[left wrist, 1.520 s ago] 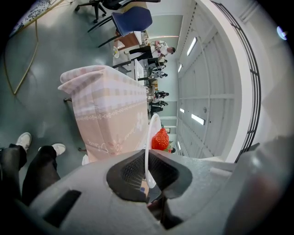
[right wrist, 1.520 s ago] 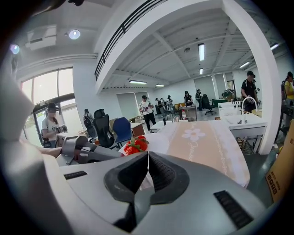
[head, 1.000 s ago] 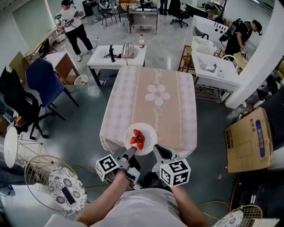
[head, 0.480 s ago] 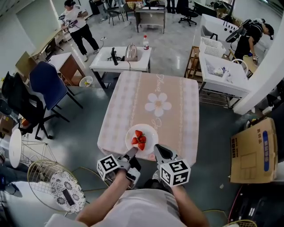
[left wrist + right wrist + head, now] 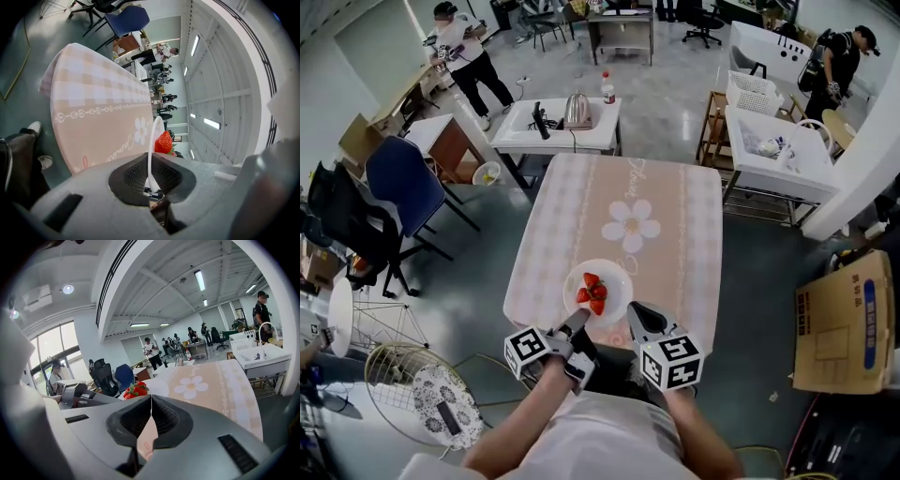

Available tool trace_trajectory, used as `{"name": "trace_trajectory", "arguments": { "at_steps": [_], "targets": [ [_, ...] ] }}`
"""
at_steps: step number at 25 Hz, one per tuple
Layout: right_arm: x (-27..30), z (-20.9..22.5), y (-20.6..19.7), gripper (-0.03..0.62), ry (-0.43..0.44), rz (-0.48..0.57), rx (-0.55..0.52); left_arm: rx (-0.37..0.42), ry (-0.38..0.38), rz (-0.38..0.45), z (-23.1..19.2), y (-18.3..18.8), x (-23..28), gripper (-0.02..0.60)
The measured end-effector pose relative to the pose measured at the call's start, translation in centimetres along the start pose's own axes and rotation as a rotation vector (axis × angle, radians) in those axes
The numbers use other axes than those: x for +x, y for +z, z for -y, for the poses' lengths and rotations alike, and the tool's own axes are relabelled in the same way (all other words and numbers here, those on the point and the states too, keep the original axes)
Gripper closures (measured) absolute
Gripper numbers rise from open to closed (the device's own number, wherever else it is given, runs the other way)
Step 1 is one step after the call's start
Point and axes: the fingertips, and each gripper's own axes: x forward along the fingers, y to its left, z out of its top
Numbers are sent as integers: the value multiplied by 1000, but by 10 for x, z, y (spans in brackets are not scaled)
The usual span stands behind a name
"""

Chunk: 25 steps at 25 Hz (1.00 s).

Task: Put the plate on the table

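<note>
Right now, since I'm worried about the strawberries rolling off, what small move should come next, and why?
Probably ease the plate straight down, level, onto the tablecloth. Both the left gripper and right gripper pinch its near rim, it is over the table's near end, and the strawberries lie loose.

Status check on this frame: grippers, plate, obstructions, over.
Left gripper jaws clamped on white plate of strawberries. Right gripper jaws shut beside rim. Plate above near edge of pink checked tablecloth; touchdown unclear. Nothing obstructing.

- The near rim of the round white plate [image 5: 614,273] is hidden between the left gripper [image 5: 578,320]'s jaw tips.
- The red strawberries [image 5: 135,391] sit partly behind the right gripper [image 5: 151,398]'s grey body.
- The person's white-shirted torso [image 5: 581,441] is cut off by the bottom edge.
</note>
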Motion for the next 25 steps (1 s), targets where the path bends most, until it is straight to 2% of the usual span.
{"name": "trace_trajectory", "arguments": {
  "at_steps": [6,25],
  "targets": [
    [15,7,0,589,-9,-18,9,-4,17,-19,-6,8,15,565],
    [108,40,22,589,-132,-71,59,5,57,-176,-18,86,99,565]
  ]
}}
